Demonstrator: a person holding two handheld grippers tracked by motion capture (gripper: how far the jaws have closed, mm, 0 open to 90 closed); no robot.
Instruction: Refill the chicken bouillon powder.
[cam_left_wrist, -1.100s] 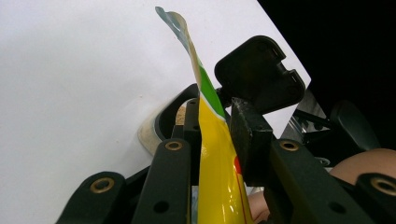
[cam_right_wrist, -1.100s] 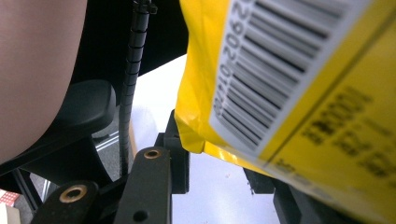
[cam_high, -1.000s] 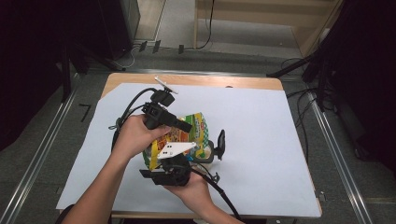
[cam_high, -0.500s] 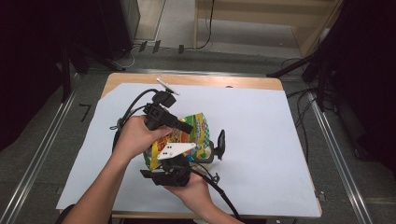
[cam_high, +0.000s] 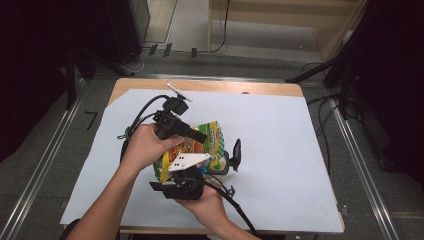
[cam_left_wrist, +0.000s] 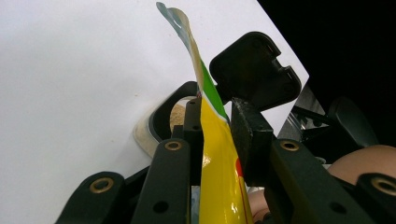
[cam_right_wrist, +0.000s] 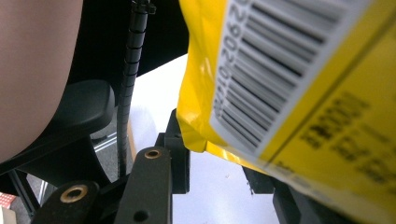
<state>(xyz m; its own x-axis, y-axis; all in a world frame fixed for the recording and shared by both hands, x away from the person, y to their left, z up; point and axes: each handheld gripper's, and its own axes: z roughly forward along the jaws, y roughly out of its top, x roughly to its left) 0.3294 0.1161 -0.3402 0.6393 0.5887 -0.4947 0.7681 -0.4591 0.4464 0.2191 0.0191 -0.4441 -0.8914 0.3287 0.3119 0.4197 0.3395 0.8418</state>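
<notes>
Left gripper reaches in over the yellow snack bag, jaws clamped on the bag's upper edge. In the left gripper view the flattened bag wall runs straight up between the two black pads, both pressing on it; the bag's sealed top edge, green then silver, rises past the jaw tips. Beyond the jaw tips, low on the surface, sits a pale container with brownish content showing at its rim, and a black rounded part stands just behind the bag.

Right gripper holds below the bag, grey plate on top. In the right gripper view the bag's barcoded corner hangs between and above the jaws, covering the far jaw; the near jaw stands just beside the bag's lower fold. Cannot tell whether these jaws pinch the bag. Bag is off the white-covered surface, held between both hands.
</notes>
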